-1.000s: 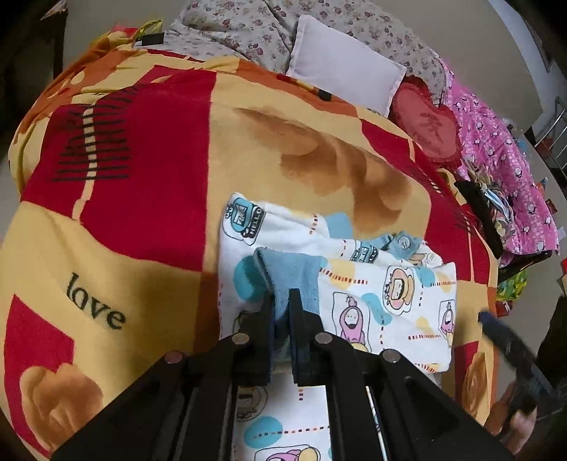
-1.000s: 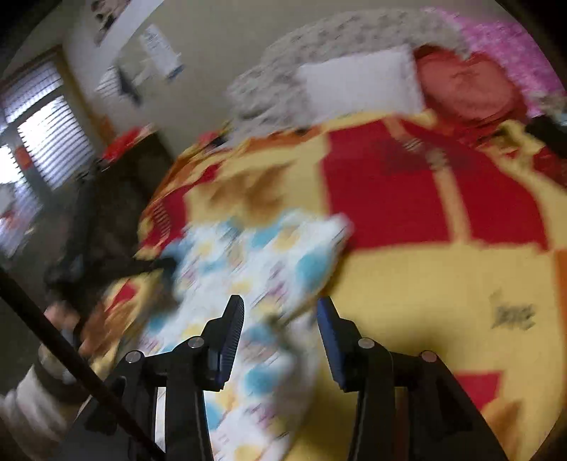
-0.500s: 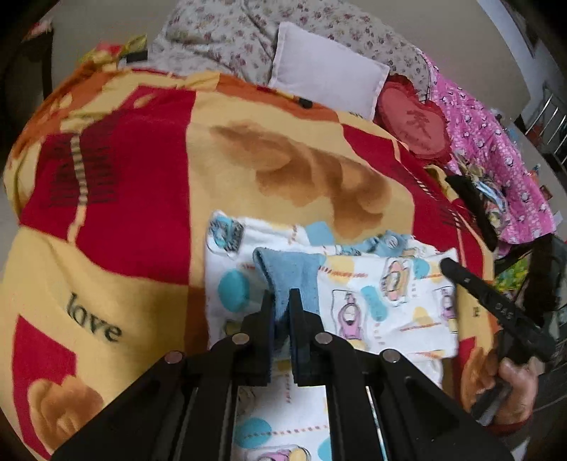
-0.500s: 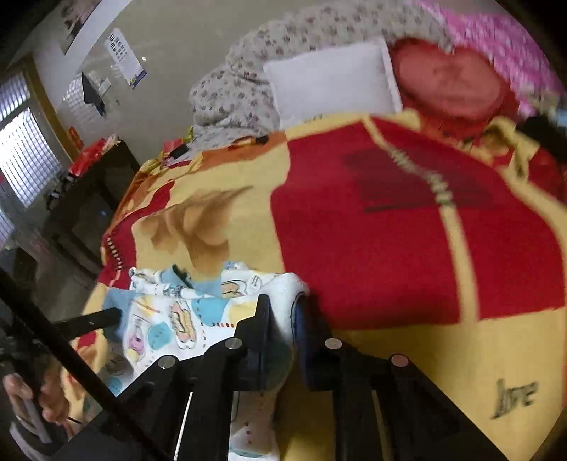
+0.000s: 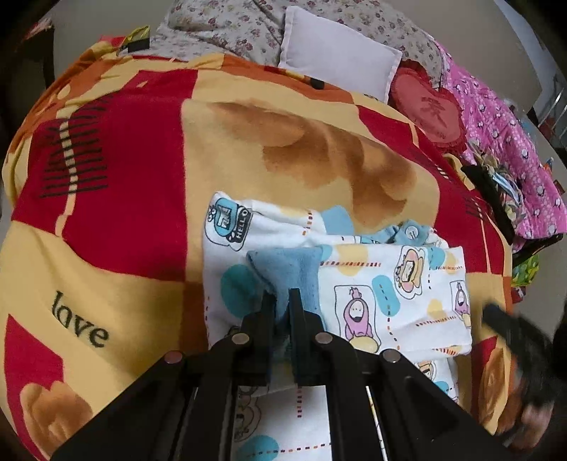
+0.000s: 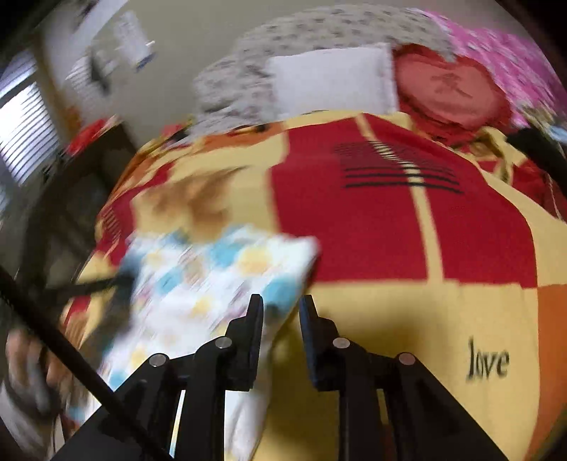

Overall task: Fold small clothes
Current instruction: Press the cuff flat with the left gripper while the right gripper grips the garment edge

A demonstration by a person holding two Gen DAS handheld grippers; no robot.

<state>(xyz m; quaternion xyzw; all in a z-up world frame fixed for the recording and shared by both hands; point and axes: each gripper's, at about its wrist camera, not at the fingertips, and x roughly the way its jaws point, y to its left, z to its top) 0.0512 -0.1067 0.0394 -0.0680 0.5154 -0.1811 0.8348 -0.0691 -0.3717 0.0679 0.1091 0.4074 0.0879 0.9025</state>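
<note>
Garment [image 5: 372,283] on blanket [image 5: 124,220]; pillow [image 5: 340,67] behind.

black fingers [image 5: 266,312] (silver screws [image 5: 241,338])

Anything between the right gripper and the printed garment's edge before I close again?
Nothing visible. The right gripper is open at the printed garment edge; the left gripper is shut on its blue cuff.

On the bed lies 1 small printed garment [image 5: 389,283], white with cartoon figures, at the centre of the left wrist frame. Under it spreads 1 red-and-yellow blanket [image 5: 124,220]. Toward the top of the frame sit 1 white pillow [image 5: 336,53], 1 red heart-shaped cushion [image 5: 428,106] and 1 floral quilt [image 5: 226,25]; 1 pink quilt [image 5: 514,142] fills the upper right. 2 grippers: the left gripper [image 5: 282,301] and the right gripper [image 6: 281,308].
</note>
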